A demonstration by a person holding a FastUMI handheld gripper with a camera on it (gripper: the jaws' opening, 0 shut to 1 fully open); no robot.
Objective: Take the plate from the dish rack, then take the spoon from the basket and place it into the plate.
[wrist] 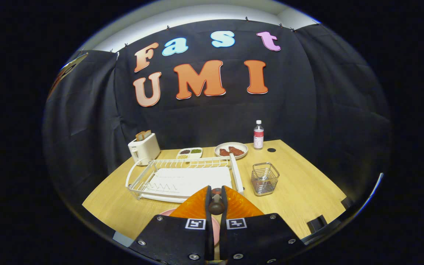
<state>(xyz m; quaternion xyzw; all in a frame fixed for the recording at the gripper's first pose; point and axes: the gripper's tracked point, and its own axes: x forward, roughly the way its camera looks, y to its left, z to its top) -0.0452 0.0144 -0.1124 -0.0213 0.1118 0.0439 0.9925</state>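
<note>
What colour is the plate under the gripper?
Pink; the plate's rim peeks out beneath the gripper in the gripper view.

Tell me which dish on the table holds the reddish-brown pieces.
The round plate beside the bottle, behind the dish rack. The divided tray left of it holds small separate portions instead. The hand-held gripper is shut on a spoon handle.

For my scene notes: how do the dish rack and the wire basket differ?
The rack is white, wide and low; the basket is bare metal, small and tall. The rack lies just beyond the tool, which is shut on a spoon; the basket stands beside the rack. Both rest on the table.
</note>
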